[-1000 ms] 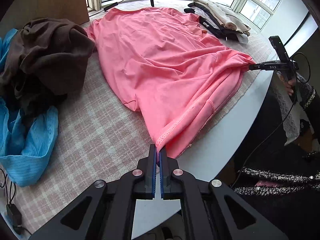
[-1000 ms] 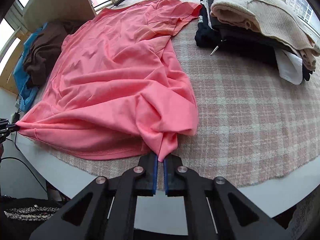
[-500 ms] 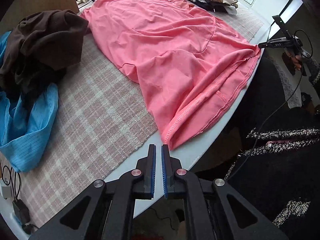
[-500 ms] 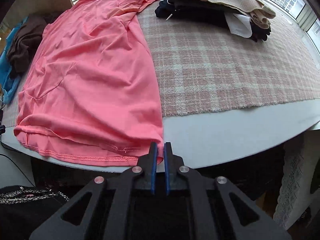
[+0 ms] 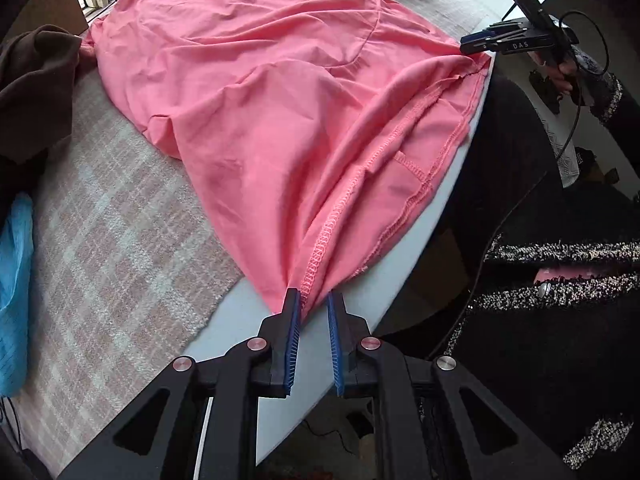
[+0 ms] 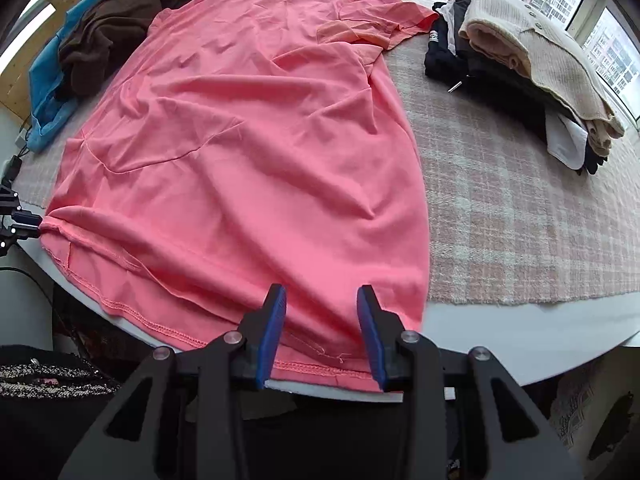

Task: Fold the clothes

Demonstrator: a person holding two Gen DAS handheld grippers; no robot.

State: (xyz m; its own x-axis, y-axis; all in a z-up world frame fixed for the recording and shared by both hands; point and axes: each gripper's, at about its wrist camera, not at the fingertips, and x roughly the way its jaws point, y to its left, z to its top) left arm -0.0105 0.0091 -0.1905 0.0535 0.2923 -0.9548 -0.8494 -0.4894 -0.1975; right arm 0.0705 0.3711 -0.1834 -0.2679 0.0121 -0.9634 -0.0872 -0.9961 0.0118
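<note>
A pink T-shirt (image 5: 280,100) lies spread out on the plaid-covered table, its hem hanging over the white near edge. My left gripper (image 5: 313,304) is open by a narrow gap, with the hem's left corner lying loose between the fingertips. In the right wrist view the same shirt (image 6: 240,140) stretches away toward the window. My right gripper (image 6: 322,300) stands wide open over the hem's right corner, with the cloth flat beneath it. The right gripper (image 5: 472,42) also shows in the left wrist view at the hem's far corner.
A brown garment (image 5: 32,80) and a blue one (image 5: 16,260) are heaped left of the shirt. Folded clothes (image 6: 520,64) are stacked at the back right on the plaid cloth (image 6: 520,220). The person's dark tweed jacket (image 5: 560,280) is close to the table edge (image 5: 280,380).
Both grippers drew the hem back to the near table edge, flattening the shirt, and then opened. The right one now stands wide apart; the left has parted slightly.
</note>
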